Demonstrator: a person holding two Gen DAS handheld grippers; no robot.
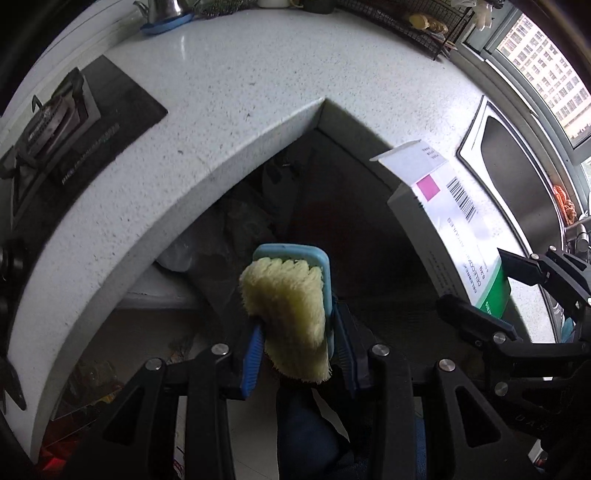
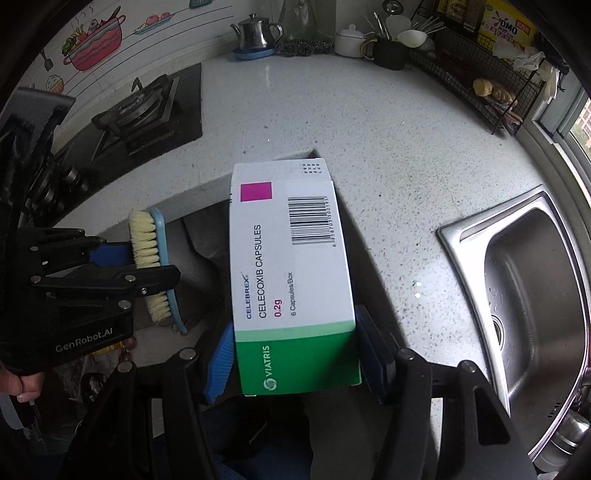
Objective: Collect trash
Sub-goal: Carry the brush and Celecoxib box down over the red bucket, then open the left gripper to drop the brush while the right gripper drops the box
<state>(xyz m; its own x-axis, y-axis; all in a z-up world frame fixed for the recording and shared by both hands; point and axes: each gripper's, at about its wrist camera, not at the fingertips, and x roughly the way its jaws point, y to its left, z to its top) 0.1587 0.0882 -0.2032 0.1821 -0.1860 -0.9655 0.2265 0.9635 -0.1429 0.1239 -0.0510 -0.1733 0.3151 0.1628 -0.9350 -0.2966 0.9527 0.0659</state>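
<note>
at the far left of the worktop (image 2: 369, 122) a gas burner (image 2: 138, 107) sits on a black hob panel (image 2: 173, 136), and a steel kettle (image 2: 255, 31) stands on a blue dish against the back wall, near that back-left stretch.

the left gripper (image 1: 295, 350) has its blue fingers (image 1: 253, 360) closed on a scrubbing brush (image 1: 291, 314), one finger against the pale bristles and the other against the light-blue back. the brush is clear of the worktop, out in the open space in front of its inner corner, where dark bags (image 1: 240, 221) lie below.

just right of it, the right gripper (image 2: 295, 363) has its blue fingers (image 2: 219, 363) pressed on the two sides of a medicine box (image 2: 291, 273), clamping its green lower end. the white upper part, with a magenta square and a barcode, reaches out over the worktop's front edge at the inner corner; the box is held in the air, and its top flap is open in the left wrist view.

further right a steel sink (image 2: 524, 291) is set into the worktop near its right edge, and a black wire rack (image 2: 476, 85) stands at the back-right corner by the window.
</note>
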